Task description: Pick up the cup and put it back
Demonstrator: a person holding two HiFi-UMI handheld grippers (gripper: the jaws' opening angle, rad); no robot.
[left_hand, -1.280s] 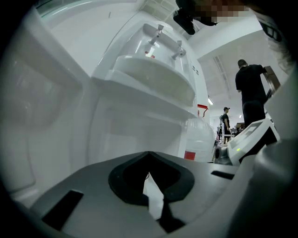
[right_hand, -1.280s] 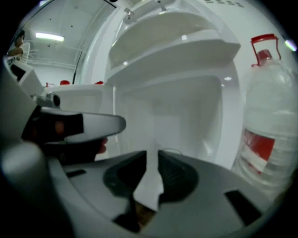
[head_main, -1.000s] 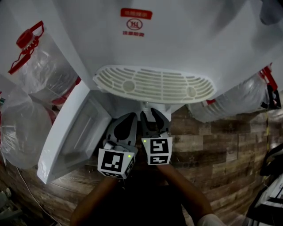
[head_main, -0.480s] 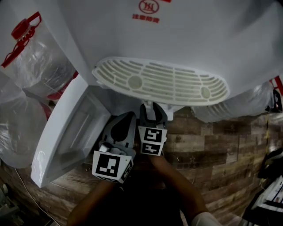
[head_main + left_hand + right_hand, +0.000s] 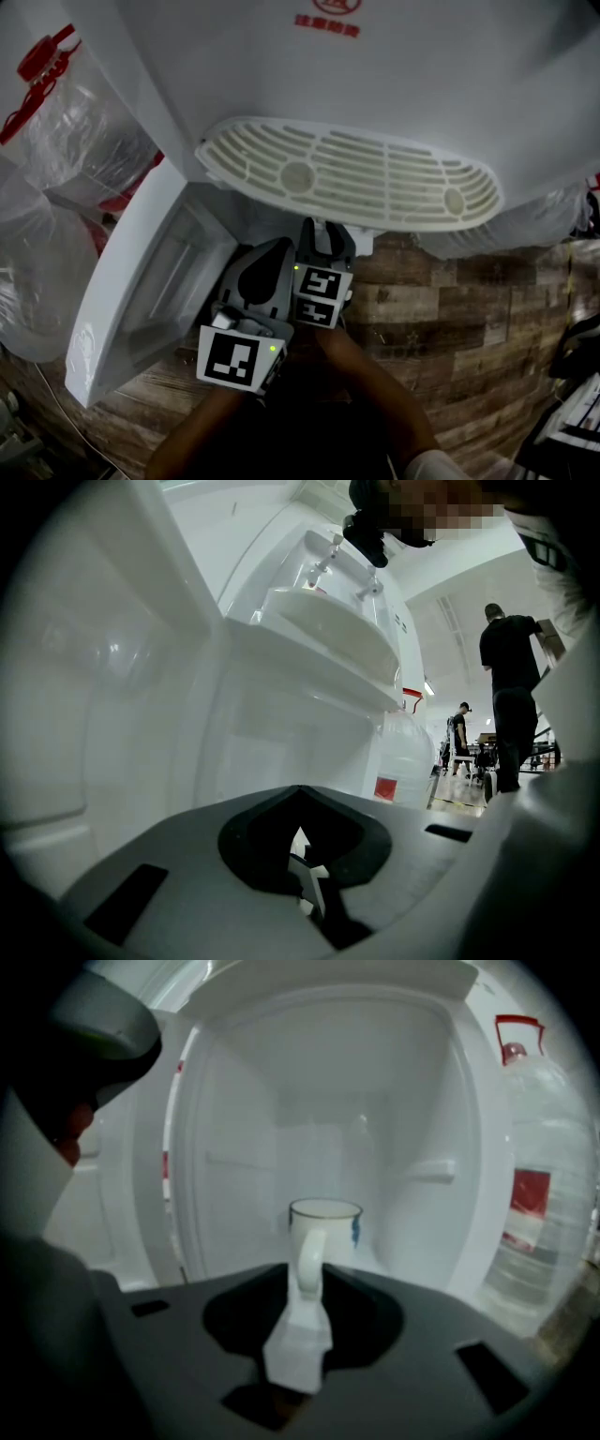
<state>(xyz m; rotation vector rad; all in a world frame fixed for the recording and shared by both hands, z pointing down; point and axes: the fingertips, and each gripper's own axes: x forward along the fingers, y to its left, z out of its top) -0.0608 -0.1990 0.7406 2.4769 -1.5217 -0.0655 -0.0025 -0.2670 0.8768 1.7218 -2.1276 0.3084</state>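
A white cup (image 5: 325,1232) stands upright inside the open lower cabinet of a white water dispenser (image 5: 394,75), handle toward me. My right gripper (image 5: 302,1321) reaches into the cabinet, tilted a little downward. Its jaws have just been closing and its white fingertips (image 5: 298,1344) pinch the cup's handle (image 5: 309,1262). In the head view the right gripper (image 5: 324,240) disappears under the drip tray (image 5: 347,178), and the cup is hidden there. My left gripper (image 5: 272,255) hangs level just to its left. In its own view the left gripper (image 5: 305,874) has its tips together on nothing.
The cabinet door (image 5: 141,281) swings open to the left. Large clear water bottles (image 5: 75,141) stand left of the dispenser, and another bottle (image 5: 544,1213) stands at its right. The floor (image 5: 450,319) is wood plank. People (image 5: 514,696) stand far off in the left gripper view.
My right gripper has sunk and pushed further in under the drip tray. The left gripper has kept its place beside it. The head view has tipped, so the tray looms larger.
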